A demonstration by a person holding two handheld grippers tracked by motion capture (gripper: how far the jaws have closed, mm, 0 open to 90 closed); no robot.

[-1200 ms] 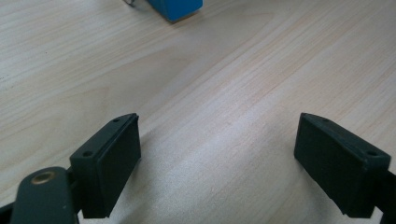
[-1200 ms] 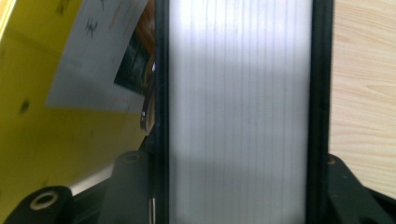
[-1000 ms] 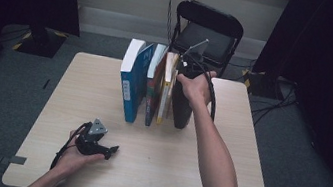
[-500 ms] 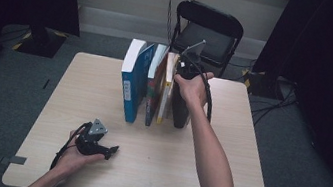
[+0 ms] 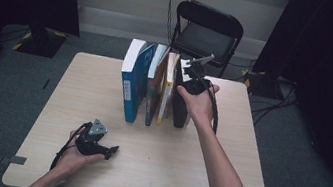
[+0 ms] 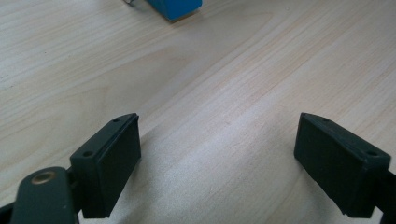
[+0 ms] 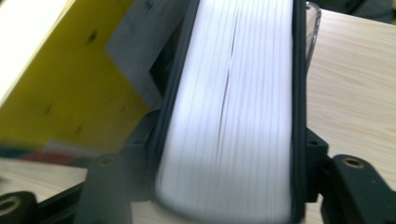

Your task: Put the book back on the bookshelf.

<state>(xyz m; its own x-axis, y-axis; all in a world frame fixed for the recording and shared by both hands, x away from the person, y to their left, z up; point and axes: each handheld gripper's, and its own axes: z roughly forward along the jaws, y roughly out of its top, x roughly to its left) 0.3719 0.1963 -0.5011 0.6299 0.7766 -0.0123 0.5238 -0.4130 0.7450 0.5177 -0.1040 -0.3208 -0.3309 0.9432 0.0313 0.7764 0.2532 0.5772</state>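
A: Near side first: anything new since a second ago?

B: No. The left gripper (image 5: 112,150) rests low on the worktop (image 5: 246,151) as before, jaws wide apart, nothing between.

A: Farther off?

B: The right gripper (image 5: 186,87) has drawn nearer; its jaws have just been opening, and the black book (image 7: 233,116), upright beside the yellow book (image 7: 70,84), stands between them.

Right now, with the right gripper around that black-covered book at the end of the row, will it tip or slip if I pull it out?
The black-covered book looks thick and stiff, so it should lift without flopping. The right gripper has just been opening, with the book between its jaws, so it may slip. Standing upright beside the yellow book, it could topple once freed.
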